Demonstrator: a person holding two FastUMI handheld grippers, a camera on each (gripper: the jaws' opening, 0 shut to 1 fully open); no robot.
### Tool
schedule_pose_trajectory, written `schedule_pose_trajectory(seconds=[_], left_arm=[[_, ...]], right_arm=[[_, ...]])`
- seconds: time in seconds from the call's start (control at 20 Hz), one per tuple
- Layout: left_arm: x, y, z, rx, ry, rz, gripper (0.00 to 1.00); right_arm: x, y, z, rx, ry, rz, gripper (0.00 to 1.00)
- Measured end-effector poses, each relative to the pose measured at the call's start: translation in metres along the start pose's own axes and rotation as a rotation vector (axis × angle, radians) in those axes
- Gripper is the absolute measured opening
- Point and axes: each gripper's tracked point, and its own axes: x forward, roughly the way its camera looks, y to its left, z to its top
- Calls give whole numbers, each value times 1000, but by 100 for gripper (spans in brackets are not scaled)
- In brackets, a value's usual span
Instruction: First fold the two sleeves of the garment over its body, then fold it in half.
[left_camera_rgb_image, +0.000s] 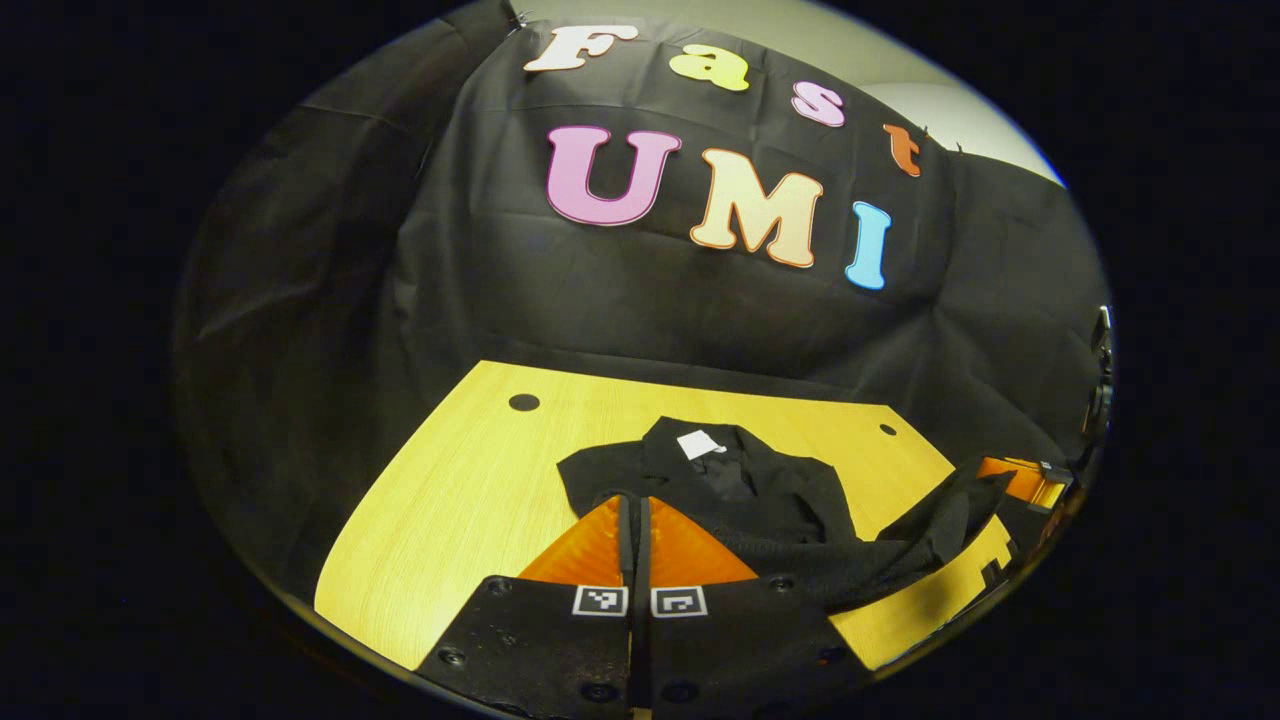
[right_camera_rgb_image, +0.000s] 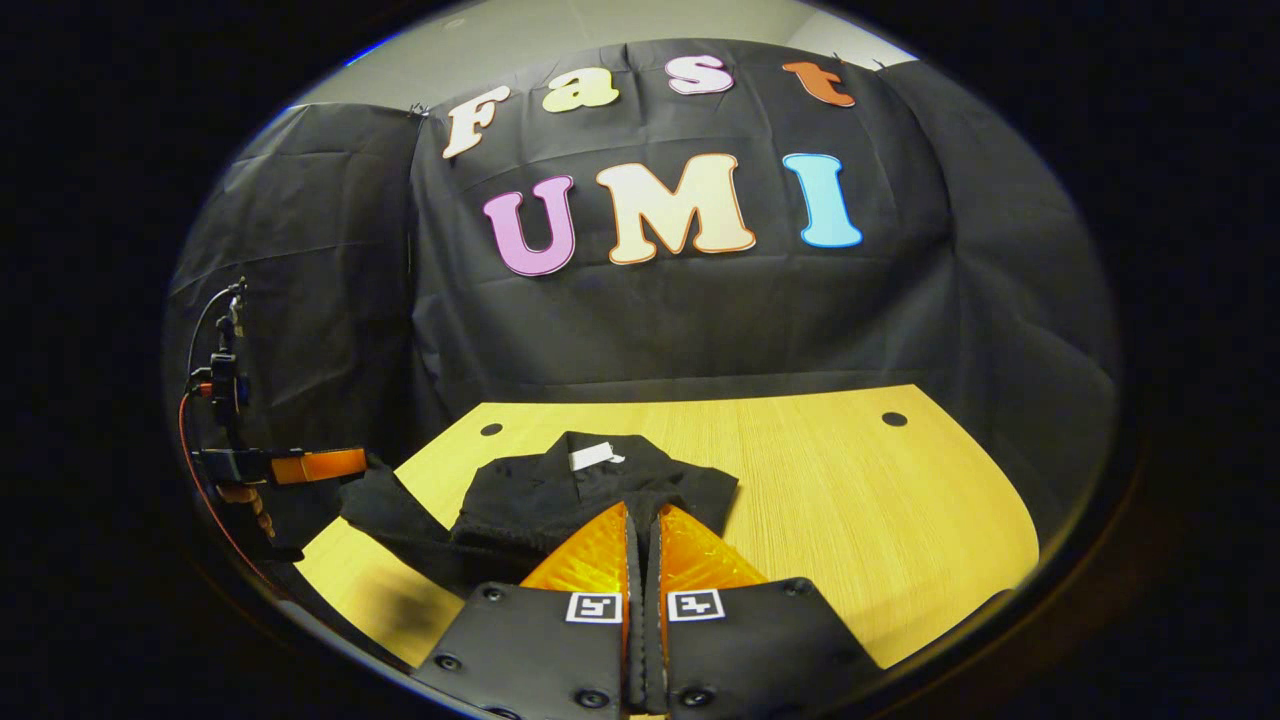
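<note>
In the left gripper view, the left gripper (left_camera_rgb_image: 634, 510) has its fingers pressed together, with only a thin dark seam between them; its tips lie against the near hem of the black garment (left_camera_rgb_image: 745, 490), and whether cloth is caught in the seam cannot be told. The right gripper (right_camera_rgb_image: 643, 520) in its own view looks the same: fingers closed to a narrow slit, tips at the garment's near edge, any pinched fabric hidden.

The garment lies on the yellow wooden table (left_camera_rgb_image: 470, 490), collar at the far side with a small white label (left_camera_rgb_image: 699, 443) showing inside the neck. In the left gripper view, one part of the black cloth stretches off to the right, raised above the table (it casts a shadow below), toward the other gripper at the picture's edge, where the fisheye rim cuts it off. Black fabric on dark background blurs the folds.
</note>
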Motion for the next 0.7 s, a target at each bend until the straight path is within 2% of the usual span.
schedule_pose_trajectory(seconds=[0.25, 0.5, 0.55, 0.6, 0.7], left_arm=[[45, 8, 21, 39, -10, -19, 0], [98, 36, 28, 7, 27, 30, 0], [107, 45, 36, 16, 4, 58, 0], [117, 60, 40, 48, -7, 129, 0], [121, 77, 64, 125, -115, 223, 45]], right_arm=[[52, -11, 32, 13, 8, -29, 2], [104, -21, 60, -3, -2, -86, 2], [114, -22, 62, -6, 5, -91, 2], [124, -24, 63, -9, 20, -103, 4], [130, -26, 72, -14, -23, -115, 50]])
